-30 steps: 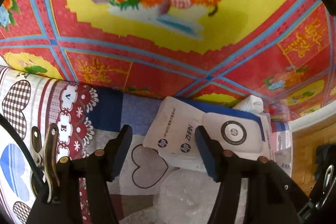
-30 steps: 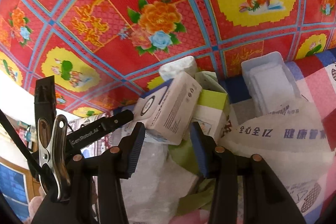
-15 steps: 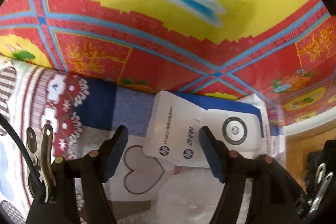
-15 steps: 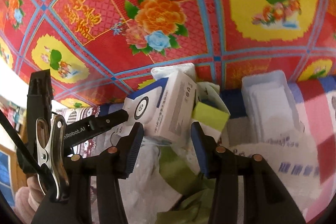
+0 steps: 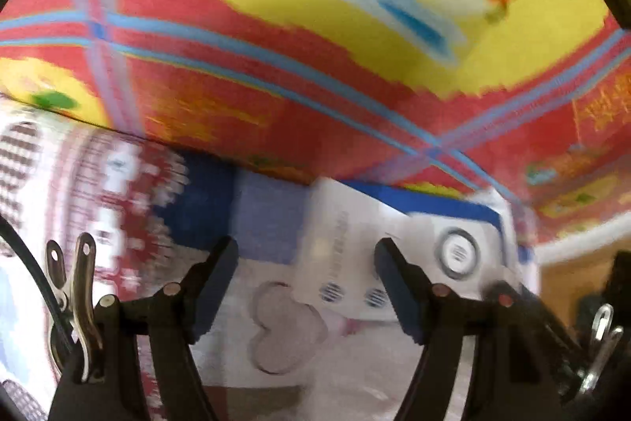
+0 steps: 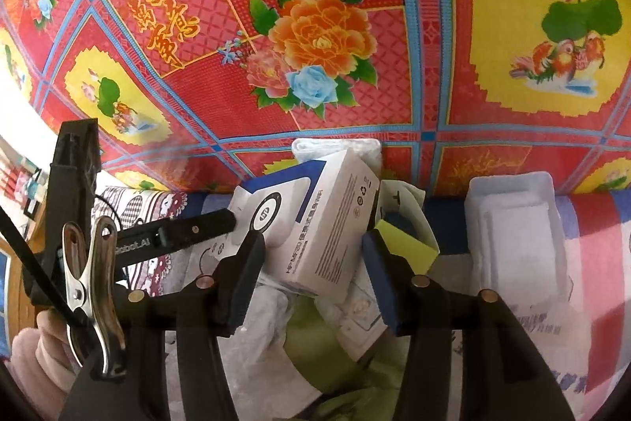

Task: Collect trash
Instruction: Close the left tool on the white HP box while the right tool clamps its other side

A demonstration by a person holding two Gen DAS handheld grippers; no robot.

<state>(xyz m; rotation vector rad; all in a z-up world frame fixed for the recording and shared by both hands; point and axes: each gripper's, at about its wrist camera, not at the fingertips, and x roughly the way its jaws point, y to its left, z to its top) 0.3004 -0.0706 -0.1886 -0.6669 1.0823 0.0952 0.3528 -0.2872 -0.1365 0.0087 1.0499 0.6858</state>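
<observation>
A white and blue box [image 6: 323, 219] was seen lying tilted on top of a heap of wrappers and packaging, at the far edge of a patterned cloth [image 5: 130, 219] that meets a red and yellow flowered sheet [image 6: 323, 38]. The right tongs [image 6: 311, 265] were held just over the near end of the box, their jaws opening, the box between them but not pressed by either pad. The left tongs [image 5: 305, 292] stood apart and empty, with the box just beyond their right jaw.

The risk from here was judged to be a weak hold. The box leans on loose, soft rubbish, so tongs closed on its corner alone could let it twist out or push it deeper into the pile. With both tongs so near the same box, a knock between them was also possible.

The right view was sharp and showed what the left did not: a white plastic tray [image 6: 512, 227] to the right, a green and yellow carton [image 6: 406, 243] beside the box, crumpled green wrapping below, and the left tool reaching in from the left. The left view was blurred, and showed mainly the box's flat face and a heart printed on the cloth.
</observation>
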